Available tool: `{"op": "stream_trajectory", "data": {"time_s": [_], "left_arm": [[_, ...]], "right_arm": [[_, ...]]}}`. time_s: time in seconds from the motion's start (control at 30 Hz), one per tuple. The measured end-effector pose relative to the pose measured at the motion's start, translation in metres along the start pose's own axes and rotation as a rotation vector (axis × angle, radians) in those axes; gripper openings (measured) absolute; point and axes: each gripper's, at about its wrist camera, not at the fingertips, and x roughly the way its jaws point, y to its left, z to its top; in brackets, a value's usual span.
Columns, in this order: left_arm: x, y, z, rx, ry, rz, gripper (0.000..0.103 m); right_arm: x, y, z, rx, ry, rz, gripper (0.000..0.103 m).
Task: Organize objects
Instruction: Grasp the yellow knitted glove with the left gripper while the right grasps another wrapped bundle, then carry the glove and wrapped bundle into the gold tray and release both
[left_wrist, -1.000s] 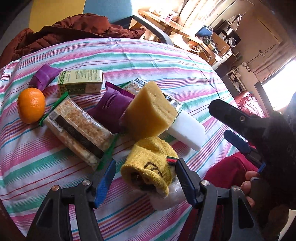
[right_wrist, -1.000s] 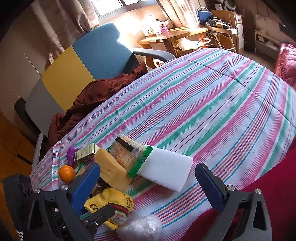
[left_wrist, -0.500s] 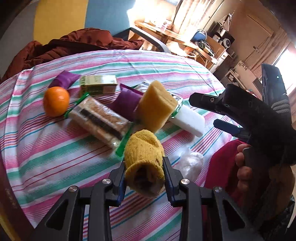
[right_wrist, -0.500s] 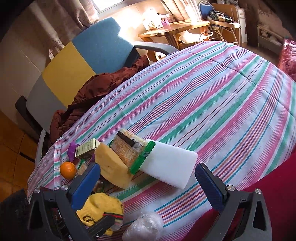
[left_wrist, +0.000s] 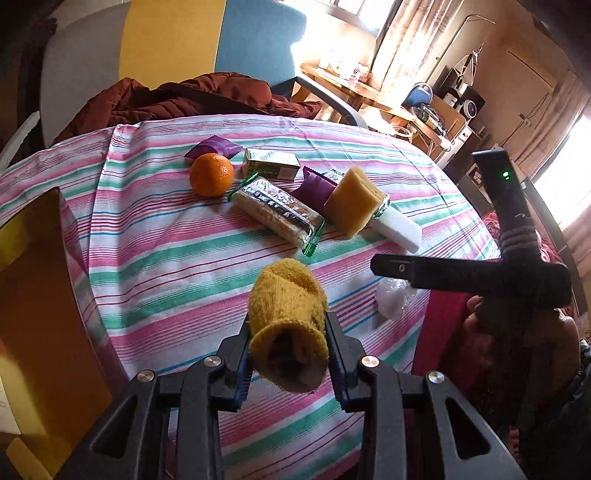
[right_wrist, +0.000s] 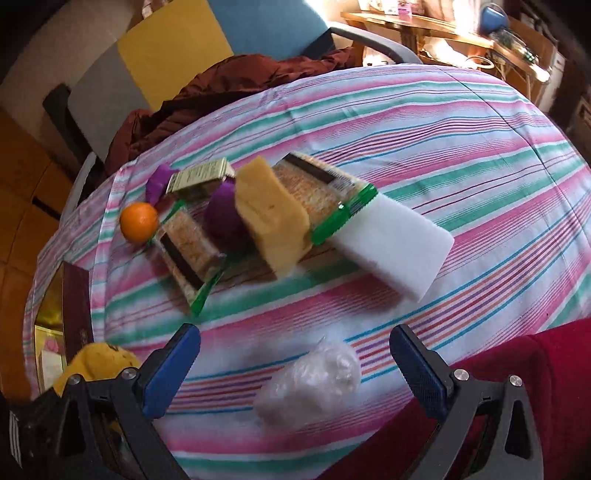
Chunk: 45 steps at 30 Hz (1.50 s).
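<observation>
My left gripper (left_wrist: 290, 356) is shut on a rolled yellow sock (left_wrist: 288, 314) and holds it above the striped tablecloth (left_wrist: 166, 258). In the right wrist view the sock (right_wrist: 98, 363) shows at the lower left. My right gripper (right_wrist: 295, 356) is open and points down over a crumpled clear plastic bag (right_wrist: 310, 382), which lies on the cloth between its blue pads without touching them. Further back lie an orange (left_wrist: 211, 174), a cracker packet (left_wrist: 277, 210), a yellow sponge (left_wrist: 352, 205), a white block (left_wrist: 397, 229), two purple packets (left_wrist: 316, 188) and a green box (left_wrist: 271, 166).
A brown and yellow box (left_wrist: 37, 295) stands at the table's left edge. A chair with a brown jacket (left_wrist: 192, 96) is behind the table. Red cloth (right_wrist: 517, 369) hangs at the near right edge. A second cracker packet (right_wrist: 321, 184) leans on the white block.
The left gripper closed on the yellow sock, lifted it off the cloth and drew back from the pile. The right gripper tilted down and came over the plastic bag.
</observation>
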Motion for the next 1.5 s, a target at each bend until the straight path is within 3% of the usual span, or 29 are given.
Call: {"op": "stream_trajectory", "data": {"time_s": [0.13,0.23,0.3,0.33,0.4,0.43,0.53,0.8,1.1,1.27,1.5], "left_arm": [[-0.017,0.007,-0.008,-0.005,-0.030,-0.008,0.034],[-0.028,0.016,-0.014,-0.022,-0.047,-0.008,0.034],[-0.035,0.023,-0.019,-0.035,-0.059,-0.009,0.034],[-0.038,0.026,-0.021,-0.039,-0.066,-0.008,0.035],[-0.044,0.032,-0.026,-0.054,-0.076,-0.002,0.035],[-0.047,0.035,-0.028,-0.062,-0.083,0.000,0.035],[-0.059,0.046,-0.036,-0.082,-0.106,0.014,0.035],[-0.087,0.086,-0.054,-0.177,-0.151,0.065,0.035],[-0.126,0.143,-0.067,-0.311,-0.231,0.162,0.035],[-0.127,0.174,-0.076,-0.372,-0.209,0.222,0.035],[-0.116,0.199,-0.102,-0.431,-0.132,0.289,0.045]], "right_arm": [[0.011,0.008,-0.010,-0.023,0.063,-0.122,0.103],[0.015,0.010,-0.012,-0.028,0.077,-0.161,0.100],[0.022,0.013,-0.015,-0.050,0.114,-0.184,0.088],[0.024,0.015,-0.016,-0.058,0.121,-0.191,0.077],[0.027,0.018,-0.018,-0.070,0.124,-0.213,0.067],[0.027,0.019,-0.019,-0.076,0.116,-0.223,0.056],[0.027,0.022,-0.022,-0.091,0.096,-0.222,0.048],[-0.008,0.049,-0.033,-0.165,-0.045,-0.103,0.046],[-0.062,0.160,-0.046,-0.368,-0.200,0.095,0.045],[-0.068,0.227,-0.068,-0.508,-0.206,0.217,0.045],[-0.029,0.289,-0.106,-0.659,-0.086,0.291,0.048]]}}
